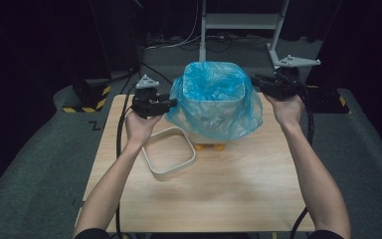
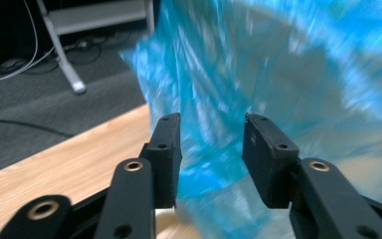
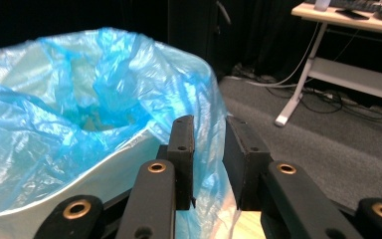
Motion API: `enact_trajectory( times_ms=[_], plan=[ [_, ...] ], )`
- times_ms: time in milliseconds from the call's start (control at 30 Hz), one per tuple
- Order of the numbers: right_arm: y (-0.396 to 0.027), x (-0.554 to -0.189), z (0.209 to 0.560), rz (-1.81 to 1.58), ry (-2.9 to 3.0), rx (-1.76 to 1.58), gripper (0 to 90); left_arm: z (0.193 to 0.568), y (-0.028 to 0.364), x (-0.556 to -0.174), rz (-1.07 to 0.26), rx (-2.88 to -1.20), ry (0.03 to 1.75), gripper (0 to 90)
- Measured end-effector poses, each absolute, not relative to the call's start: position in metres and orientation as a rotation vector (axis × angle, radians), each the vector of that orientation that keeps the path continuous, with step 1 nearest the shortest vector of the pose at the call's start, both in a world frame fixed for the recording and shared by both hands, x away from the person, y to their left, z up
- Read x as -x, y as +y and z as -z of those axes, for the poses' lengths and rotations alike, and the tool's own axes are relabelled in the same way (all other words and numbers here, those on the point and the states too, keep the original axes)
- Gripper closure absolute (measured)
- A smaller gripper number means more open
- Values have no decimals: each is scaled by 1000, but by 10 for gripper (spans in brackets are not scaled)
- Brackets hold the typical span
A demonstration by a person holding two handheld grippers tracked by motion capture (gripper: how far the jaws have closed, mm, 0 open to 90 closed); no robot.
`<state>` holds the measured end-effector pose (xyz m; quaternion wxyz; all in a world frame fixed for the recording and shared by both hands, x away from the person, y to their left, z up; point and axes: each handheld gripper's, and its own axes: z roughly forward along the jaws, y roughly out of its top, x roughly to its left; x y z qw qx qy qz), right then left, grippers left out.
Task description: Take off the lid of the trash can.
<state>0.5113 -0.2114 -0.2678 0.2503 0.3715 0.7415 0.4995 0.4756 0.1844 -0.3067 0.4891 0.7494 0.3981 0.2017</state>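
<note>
A white bin lined with a blue plastic bag stands at the far middle of the wooden table. The bag's edge hangs folded down over the bin's rim. My left gripper is at the bag's left side. In the left gripper view its jaws stand apart with loose bag film between them, not pinched. My right gripper is at the bin's far right corner. Its jaws leave a narrow gap around a fold of the bag.
A white rounded-square ring lies flat on the table, front left of the bin. Small orange pieces show at the bin's foot. Behind the table are a white desk frame, floor cables and a yellow-black striped base.
</note>
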Motion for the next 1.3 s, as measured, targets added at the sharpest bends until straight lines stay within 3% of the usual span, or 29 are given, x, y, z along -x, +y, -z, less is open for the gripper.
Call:
enact_trajectory(
  times_ms=[367, 533, 800, 1000, 1167, 1300],
  plan=[
    [-198, -517, 291, -1314, 2078, -1001, 829, 312, 170, -487, -457, -1815, 961, 574],
    [-187, -515, 294, -1284, 2080, -965, 819, 316, 165, -489, -453, -1813, 975, 548],
    [-206, -507, 291, -1374, 2002, -1010, 707, 311, 176, -480, -495, -1751, 974, 494],
    [-221, -505, 294, -1341, 2006, -1046, 732, 309, 185, -477, -515, -1724, 990, 495],
    [-224, -506, 306, -1322, 2032, -1067, 777, 316, 184, -481, -506, -1768, 985, 666],
    [-224, -509, 311, -1334, 2040, -1086, 810, 324, 179, -487, -470, -1785, 984, 746]
  ],
)
